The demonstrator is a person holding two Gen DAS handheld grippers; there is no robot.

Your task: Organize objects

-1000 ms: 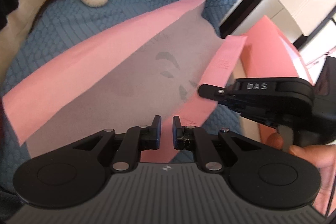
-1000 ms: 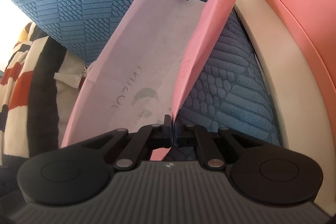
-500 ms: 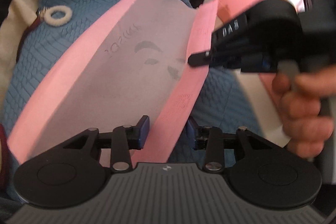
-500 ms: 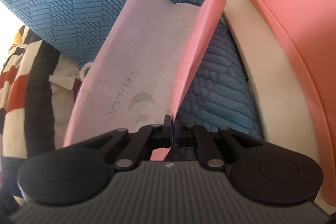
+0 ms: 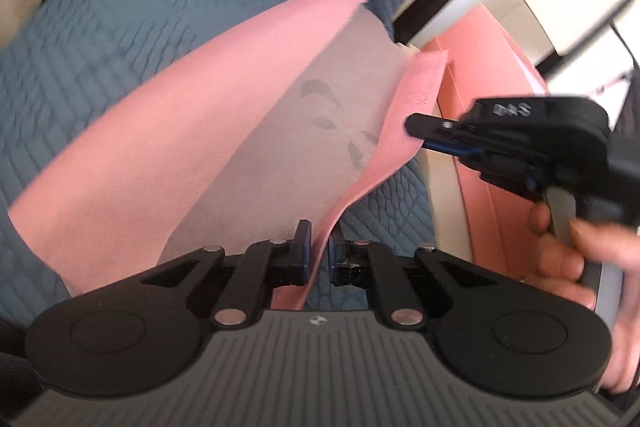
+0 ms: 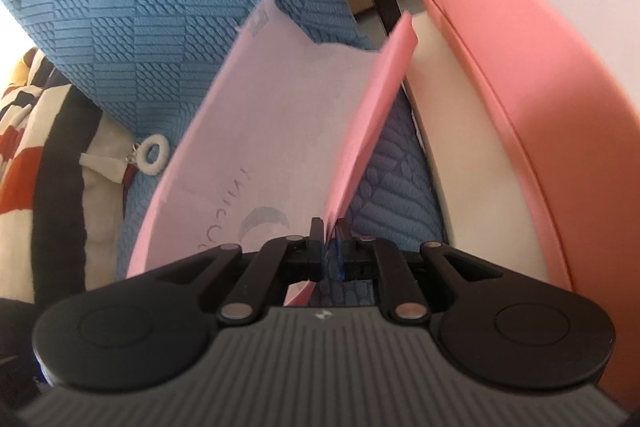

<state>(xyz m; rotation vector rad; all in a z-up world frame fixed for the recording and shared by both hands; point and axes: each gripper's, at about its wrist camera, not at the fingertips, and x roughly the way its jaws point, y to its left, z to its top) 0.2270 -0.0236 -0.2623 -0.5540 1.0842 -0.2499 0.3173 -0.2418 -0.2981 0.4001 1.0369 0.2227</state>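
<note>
While both claws pinch the same raised edge, the pink paper bag (image 5: 132,151) lies open on a blue quilted cushion (image 5: 80,39).

Left claw (image 5: 319,255): jaws have just been closing, now nearly together, with the bag's right edge between them; the thin pink sheet curves up out of the pads.

Right claw (image 5: 416,125): seen at right in the left view, clamped further along that same edge; a hand (image 5: 576,251) holds its body. In its own view (image 6: 329,245) the jaws are almost shut, with the upright pink edge pinched between them.

Bag: matte pink outside, pale lilac-grey inside with a faint crescent logo and lettering (image 6: 256,223); far end notched. Left wall lies flat, right wall stands up.

Cushion: embossed blocks of ribs and rope pattern. White fabric ring (image 6: 155,151) on a small clasp at its left.

Right of the bag: smooth cream panel (image 6: 460,147), then a curved pink glossy wall (image 6: 520,75).
</note>
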